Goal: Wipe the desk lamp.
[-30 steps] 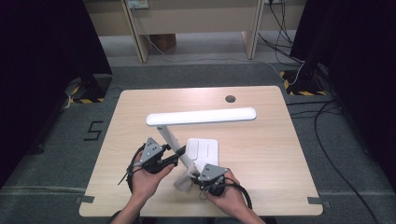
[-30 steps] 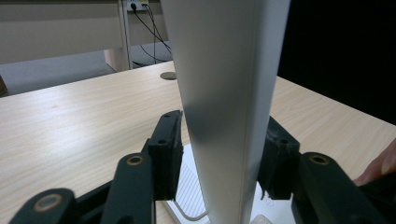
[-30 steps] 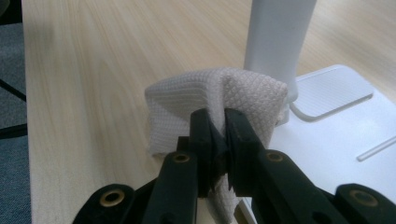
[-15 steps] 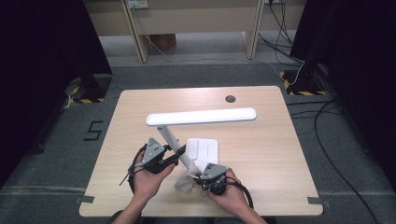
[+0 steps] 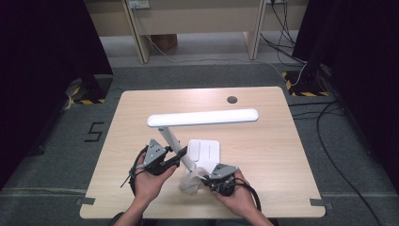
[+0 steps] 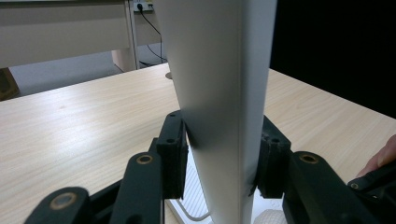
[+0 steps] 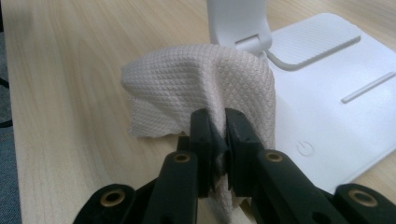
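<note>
A white desk lamp stands on the wooden table [image 5: 268, 155], with a long head bar [image 5: 202, 117], a slanted arm [image 5: 170, 139] and a flat base [image 5: 205, 151]. My left gripper [image 5: 177, 157] has just been closing its jaws on the lamp's arm. In the left gripper view both pads [image 6: 173, 154] press on the white arm [image 6: 219, 84]. My right gripper [image 5: 207, 181] is shut on a beige waffle-weave cloth [image 5: 189, 183] just in front of the base. In the right gripper view the cloth [image 7: 201, 84] bulges above the closed jaws [image 7: 218, 122], beside the base [image 7: 336, 98] and the arm's hinge [image 7: 238, 23].
A dark round grommet [image 5: 231, 99] sits near the table's far edge. Beyond the table stand wooden desk legs [image 5: 141, 33], and cables [image 5: 329, 141] run over the floor at the right. A "5" [image 5: 94, 132] is marked on the floor at the left.
The left gripper's jaws have drawn in onto the lamp's arm. Both hands and the cloth stay about where they were.
</note>
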